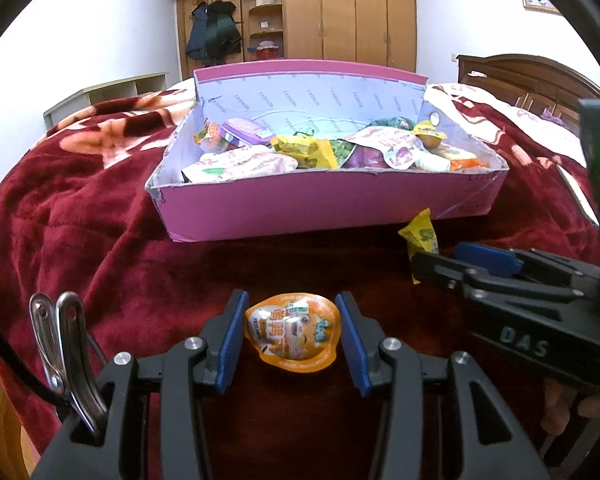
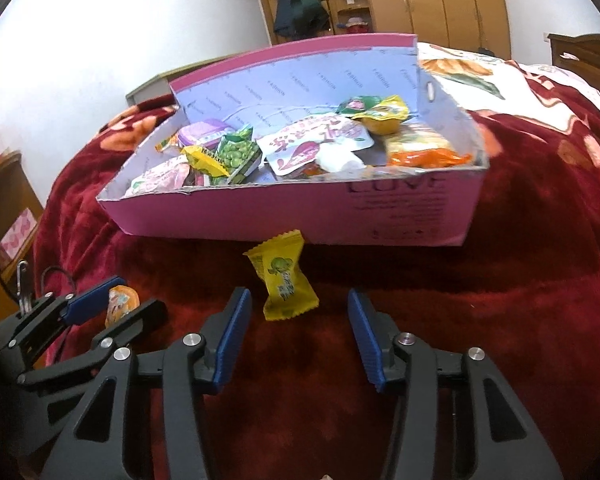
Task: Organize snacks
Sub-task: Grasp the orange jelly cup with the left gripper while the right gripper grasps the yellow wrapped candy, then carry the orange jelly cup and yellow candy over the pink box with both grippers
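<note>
Two pairs of tongs are held spread over snacks on a red blanket, before a pink box.

The left tongs (image 1: 291, 334) are opened wide around a round orange foil-lidded jelly cup (image 1: 291, 335), which lies flat on the plush blanket (image 1: 100, 240) between the ribbed blue pads; contact cannot be told. The right tongs (image 2: 298, 338) are spread too, nothing pinched, with a crinkled yellow candy wrapper (image 2: 284, 280) just ahead between the tips. Both are aimed low toward the cardboard box (image 2: 260, 216), which is filled with assorted packets.
</note>
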Available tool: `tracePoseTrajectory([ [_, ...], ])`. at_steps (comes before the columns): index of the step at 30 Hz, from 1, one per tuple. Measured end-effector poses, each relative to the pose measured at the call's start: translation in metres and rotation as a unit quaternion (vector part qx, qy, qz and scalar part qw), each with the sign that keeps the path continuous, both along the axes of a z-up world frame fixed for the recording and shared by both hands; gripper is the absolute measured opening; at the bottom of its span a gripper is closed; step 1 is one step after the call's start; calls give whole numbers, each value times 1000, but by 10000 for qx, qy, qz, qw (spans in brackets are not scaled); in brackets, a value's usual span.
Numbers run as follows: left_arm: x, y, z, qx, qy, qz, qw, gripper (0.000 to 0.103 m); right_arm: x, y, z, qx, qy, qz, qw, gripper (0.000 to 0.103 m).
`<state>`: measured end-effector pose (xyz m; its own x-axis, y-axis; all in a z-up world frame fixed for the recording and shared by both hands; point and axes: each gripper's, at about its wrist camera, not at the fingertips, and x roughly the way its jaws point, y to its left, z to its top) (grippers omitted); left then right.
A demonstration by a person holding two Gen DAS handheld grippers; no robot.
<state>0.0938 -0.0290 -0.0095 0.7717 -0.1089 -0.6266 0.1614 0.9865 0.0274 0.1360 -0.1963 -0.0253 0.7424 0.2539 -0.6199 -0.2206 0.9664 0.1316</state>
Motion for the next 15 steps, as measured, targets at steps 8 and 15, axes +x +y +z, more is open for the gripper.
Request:
tracePoseTrajectory([
  [8, 0, 4, -1, -61, 12, 12, 10000, 47, 10, 8, -3, -95, 114, -17, 9999, 39],
  [15, 0, 4, 0, -86, 37, 15, 10000, 47, 12, 6, -5, -26, 143, -44, 9999, 30],
])
